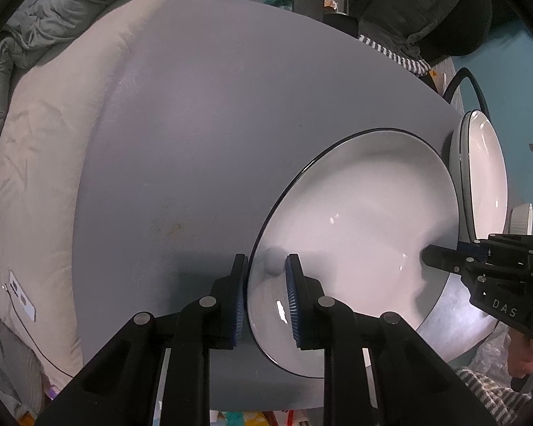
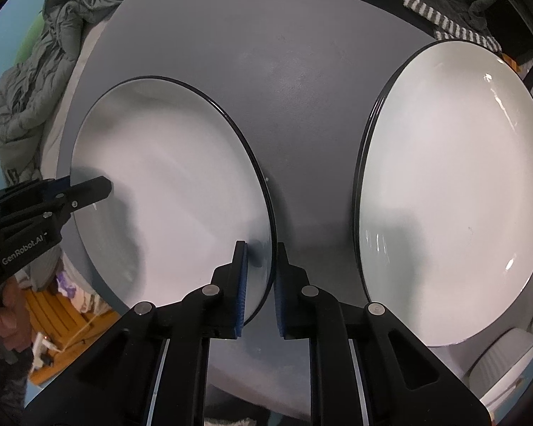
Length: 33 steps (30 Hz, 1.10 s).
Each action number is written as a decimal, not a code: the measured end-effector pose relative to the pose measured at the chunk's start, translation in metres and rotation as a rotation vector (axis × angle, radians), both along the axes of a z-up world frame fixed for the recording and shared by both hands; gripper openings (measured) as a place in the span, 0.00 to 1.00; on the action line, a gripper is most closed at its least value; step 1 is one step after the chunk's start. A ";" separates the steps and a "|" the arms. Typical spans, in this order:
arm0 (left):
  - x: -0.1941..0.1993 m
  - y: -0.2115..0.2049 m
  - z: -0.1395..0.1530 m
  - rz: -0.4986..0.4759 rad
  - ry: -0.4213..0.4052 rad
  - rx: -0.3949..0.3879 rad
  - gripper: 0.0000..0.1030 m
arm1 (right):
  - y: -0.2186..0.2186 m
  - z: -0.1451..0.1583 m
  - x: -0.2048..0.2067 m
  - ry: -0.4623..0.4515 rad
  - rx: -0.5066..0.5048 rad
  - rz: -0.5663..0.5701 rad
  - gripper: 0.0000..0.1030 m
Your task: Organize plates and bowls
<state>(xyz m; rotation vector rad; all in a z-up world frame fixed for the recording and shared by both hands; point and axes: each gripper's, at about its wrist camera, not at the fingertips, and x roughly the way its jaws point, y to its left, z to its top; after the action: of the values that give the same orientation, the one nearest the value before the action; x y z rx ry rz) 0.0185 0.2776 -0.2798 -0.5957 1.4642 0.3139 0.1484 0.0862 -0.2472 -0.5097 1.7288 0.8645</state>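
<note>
**Both grippers clamped on one plate's rim**

Grey table (image 2: pixel 252 81), steep downward look from both wrist cameras. Two large white plates with thin black rims on it.

Left plate (image 2: pixel 181 191): lies on the table's near left part. The left gripper (image 1: pixel 266 294) has its fingers clenched on the plate's left edge, one blue ribbed pad outside the rim, the other on the white face. The right gripper (image 2: pixel 259 284) pinches the same plate's right edge, black rim running between its pads. Each gripper shows in the other's view, reaching in from the side.

Second plate (image 2: pixel 455 198): to the right on the table, well apart from the held one, nothing touching it. Stacked on another, going by the doubled rim in the left view.

Ribbed white bowl (image 2: pixel 504 358) at near right, partly cut off by the frame edge.

Surroundings: rumpled grey bedding (image 1: pixel 71 3) far left, striped cloth (image 2: pixel 447 17) at the far right edge.
</note>
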 end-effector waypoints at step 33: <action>0.071 -0.063 0.060 -0.163 -0.094 0.016 0.20 | -0.060 0.050 0.061 -0.020 0.005 -0.115 0.12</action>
<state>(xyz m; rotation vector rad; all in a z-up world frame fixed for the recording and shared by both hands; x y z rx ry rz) 0.0892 0.2145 -0.2194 -0.4682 1.4083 0.1674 0.2092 0.0266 -0.1975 -0.4098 1.7193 0.7794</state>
